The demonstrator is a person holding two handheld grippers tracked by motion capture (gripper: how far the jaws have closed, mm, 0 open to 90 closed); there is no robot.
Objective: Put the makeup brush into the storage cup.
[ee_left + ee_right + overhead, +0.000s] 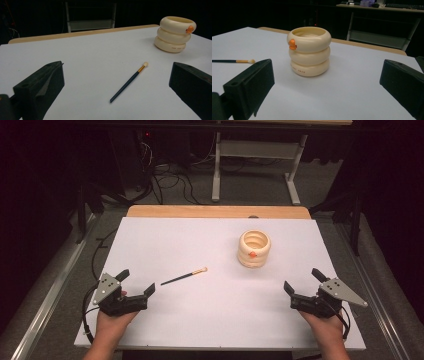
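Note:
A cream ringed cup (254, 248) with a small orange knob stands upright right of the table's centre; it also shows as the cup (175, 34) and the cup (309, 51). A thin dark-handled brush (183, 276) with a pale tip lies flat left of the cup, seen also as the brush (129, 82) and the brush (233, 61). My left gripper (136, 281) rests near the front left, open and empty, just left of the brush's handle end. My right gripper (303, 280) rests near the front right, open and empty, below and right of the cup.
The white table top (200, 245) has a wooden strip (218, 211) along its far edge. Beyond it stand a white table frame (255, 165) and cables on the floor (170, 185). Metal rails (55, 285) run along both sides.

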